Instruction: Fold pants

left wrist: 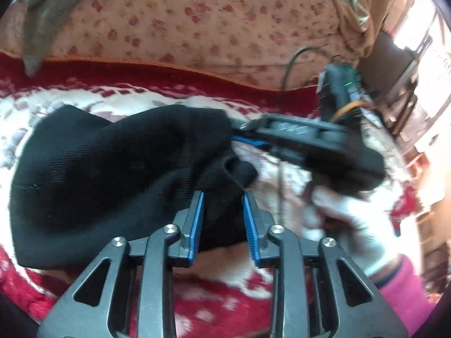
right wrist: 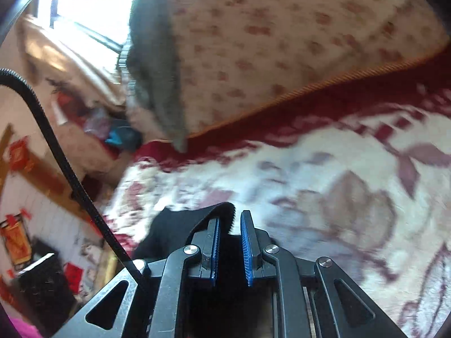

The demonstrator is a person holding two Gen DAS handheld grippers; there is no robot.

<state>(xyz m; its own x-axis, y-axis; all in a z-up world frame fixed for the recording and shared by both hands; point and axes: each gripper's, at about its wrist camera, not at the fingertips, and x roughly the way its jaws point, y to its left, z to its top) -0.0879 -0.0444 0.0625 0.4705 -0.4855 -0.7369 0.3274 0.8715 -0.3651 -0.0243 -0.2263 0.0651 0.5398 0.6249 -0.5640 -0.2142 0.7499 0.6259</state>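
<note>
The black knit pants (left wrist: 107, 163) hang bunched above a red and white floral blanket (left wrist: 225, 290). My left gripper (left wrist: 222, 200) has its blue-padded fingers (left wrist: 197, 225) closed on a ribbed edge of the pants. The right gripper (left wrist: 296, 138) shows in the left wrist view, held by a white-gloved hand (left wrist: 349, 219), gripping the pants' other edge. In the right wrist view my right gripper (right wrist: 229, 221) is shut on the black ribbed edge (right wrist: 203, 219) of the pants, above the blanket (right wrist: 324, 197).
A beige flowered quilt (left wrist: 197, 22) with an orange border lies behind the blanket, with a grey cloth (left wrist: 45, 8) draped on it. A black cable (right wrist: 56, 146) crosses the right wrist view. Furniture (left wrist: 417, 112) and a bright window stand beyond the bed edge.
</note>
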